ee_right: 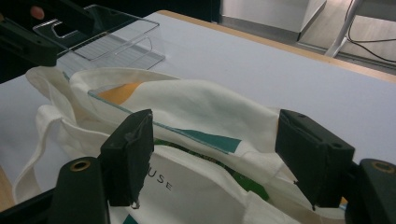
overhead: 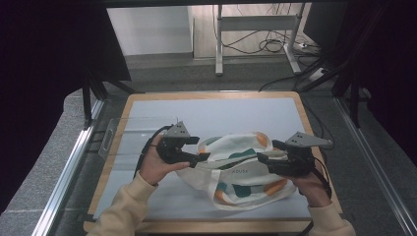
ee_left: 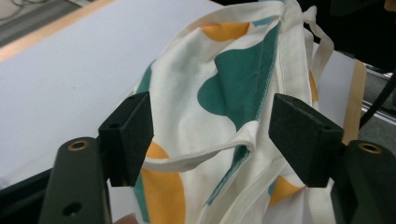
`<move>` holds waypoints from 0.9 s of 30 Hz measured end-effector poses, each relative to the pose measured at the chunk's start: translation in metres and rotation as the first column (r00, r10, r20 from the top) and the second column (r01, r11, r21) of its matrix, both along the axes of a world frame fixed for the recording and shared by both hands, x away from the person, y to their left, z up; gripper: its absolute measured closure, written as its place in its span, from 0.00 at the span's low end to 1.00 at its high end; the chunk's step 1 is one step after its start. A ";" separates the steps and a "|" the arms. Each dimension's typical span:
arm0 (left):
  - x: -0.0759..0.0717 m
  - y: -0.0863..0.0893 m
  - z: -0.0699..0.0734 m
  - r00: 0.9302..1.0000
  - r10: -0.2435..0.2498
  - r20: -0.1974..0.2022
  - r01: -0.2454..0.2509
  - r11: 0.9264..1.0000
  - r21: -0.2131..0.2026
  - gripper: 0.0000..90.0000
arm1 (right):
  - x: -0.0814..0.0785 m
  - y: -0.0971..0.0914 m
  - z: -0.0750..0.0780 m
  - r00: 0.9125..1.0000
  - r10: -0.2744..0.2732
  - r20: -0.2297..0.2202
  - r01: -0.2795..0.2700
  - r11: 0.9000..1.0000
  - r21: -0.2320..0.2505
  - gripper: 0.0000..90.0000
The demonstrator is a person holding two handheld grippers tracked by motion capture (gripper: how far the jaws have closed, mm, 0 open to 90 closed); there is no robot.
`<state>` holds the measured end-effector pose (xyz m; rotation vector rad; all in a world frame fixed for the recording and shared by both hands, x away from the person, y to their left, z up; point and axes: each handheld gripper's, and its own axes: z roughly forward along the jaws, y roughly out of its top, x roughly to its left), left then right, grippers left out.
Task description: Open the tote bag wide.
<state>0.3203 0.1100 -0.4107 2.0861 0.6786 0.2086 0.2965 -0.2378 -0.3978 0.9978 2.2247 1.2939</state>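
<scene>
A cream tote bag [overhead: 246, 172] with teal and orange blobs lies crumpled on the white table mat, near the front edge. My left gripper [overhead: 204, 158] reaches in from the bag's left side. In the left gripper view [ee_left: 210, 135] its jaws stand wide apart, with a strap and a fold of the bag [ee_left: 224, 84] between them, untouched by the pads. My right gripper [overhead: 263, 158] comes in from the bag's right side. In the right gripper view [ee_right: 215, 149] it is open astride the bag's upper rim [ee_right: 201, 102]. A thin clear edge shows inside the bag's mouth.
A clear plastic tray [overhead: 118, 135] lies at the mat's left edge, behind the left hand, and appears again [ee_right: 116, 46] in the right gripper view. The white mat [overhead: 221, 110] stretches bare behind the bag. A wooden rim [overhead: 305, 113] borders the table.
</scene>
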 end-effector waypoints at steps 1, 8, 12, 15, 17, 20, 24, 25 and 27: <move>0.002 -0.003 -0.001 1.000 -0.005 -0.004 0.005 1.000 0.005 0.37 | 0.000 -0.001 0.000 1.000 -0.002 -0.001 0.002 1.000 0.001 0.31; 0.008 -0.024 -0.007 0.998 -0.060 -0.034 0.062 0.996 0.069 0.38 | 0.000 -0.006 0.001 1.000 -0.014 -0.001 0.014 1.000 0.009 0.31; 0.010 -0.026 -0.013 0.995 -0.093 -0.048 0.098 0.986 0.132 0.43 | -0.001 -0.008 0.002 1.000 -0.018 0.000 0.018 1.000 0.012 0.31; 0.010 -0.030 -0.019 0.989 -0.129 -0.076 0.141 0.974 0.180 0.46 | 0.000 -0.011 0.003 1.000 -0.027 0.001 0.027 0.999 0.017 0.31; 0.009 -0.032 -0.022 0.989 -0.124 -0.081 0.138 0.969 0.203 0.54 | 0.000 -0.012 0.003 1.000 -0.029 0.003 0.029 0.999 0.019 0.31; 0.009 -0.032 -0.023 0.987 -0.136 -0.088 0.151 0.968 0.200 0.70 | 0.000 -0.011 0.003 1.000 -0.027 0.003 0.027 0.999 0.017 0.31; 0.009 -0.030 -0.021 0.988 -0.126 -0.085 0.140 0.973 0.185 0.86 | 0.000 -0.008 0.002 1.000 -0.021 -0.001 0.021 1.000 0.014 0.31; 0.009 -0.030 -0.020 0.989 -0.120 -0.083 0.134 0.974 0.180 0.88 | 0.000 -0.008 0.002 1.000 -0.020 -0.002 0.020 1.000 0.012 0.31; 0.010 -0.029 -0.019 0.990 -0.121 -0.077 0.133 0.974 0.182 0.89 | 0.000 -0.007 0.001 1.000 -0.016 -0.003 0.016 1.000 0.008 0.32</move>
